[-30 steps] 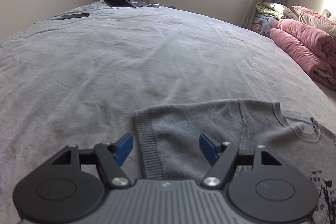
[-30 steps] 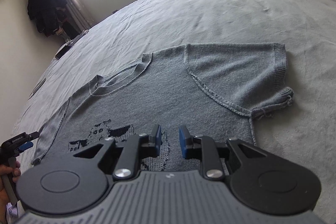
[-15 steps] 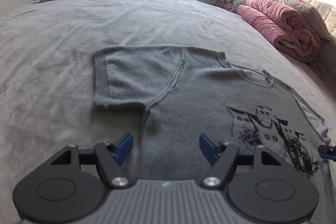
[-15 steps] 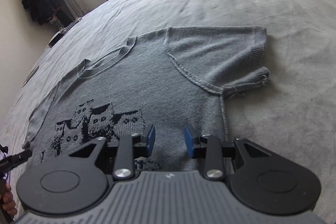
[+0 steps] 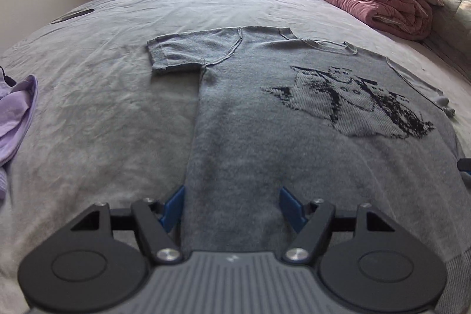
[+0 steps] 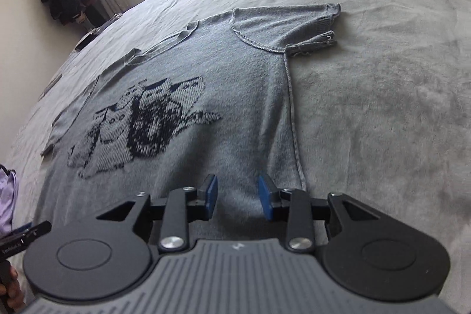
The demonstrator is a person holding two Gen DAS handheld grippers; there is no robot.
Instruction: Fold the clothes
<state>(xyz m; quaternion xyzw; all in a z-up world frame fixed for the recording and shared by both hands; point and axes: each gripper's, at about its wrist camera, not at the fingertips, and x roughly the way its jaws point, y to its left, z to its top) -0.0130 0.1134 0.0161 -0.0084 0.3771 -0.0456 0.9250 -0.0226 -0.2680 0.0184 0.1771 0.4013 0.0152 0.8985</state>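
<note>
sweater: grey knit short-sleeve sweater (image 5: pixel 265 155), lying flat and face-up on the bed (image 5: pixel 97 119), cat pattern (image 5: pixel 347 99) showing. Collar toward 12 o'clock in both wrist views, hem toward 6 o'clock under my jaws.
handling: looks light, soft and floppy with no stiffness. My guess is the knit will stretch and sag if I lift it by one point. It should drag on the fuzzy bed cover rather than slide.
left gripper (image 5: pixel 232 205): jaws spread wide, nothing between them, hovering over the sweater's left side edge low on the body.
right gripper (image 6: pixel 238 196): jaws part open, nothing pinched, hovering just inside the right side seam (image 6: pixel 294 131) near the hem.
sleeves: one (image 5: pixel 188 55) at 11 o'clock in the left view, the other (image 6: pixel 297 25) at 1 o'clock in the right view. Both lie flat.
grab points: I'd take the ribbed hem corners or the shoulder seams, two layers together. Both hands at once to keep the fold line straight.
risk: a pinch might catch the top layer only, or the bed cover with it.
clutter: purple garment (image 5: pixel 14 114) at 9 o'clock, well apart from the sweater.
</note>
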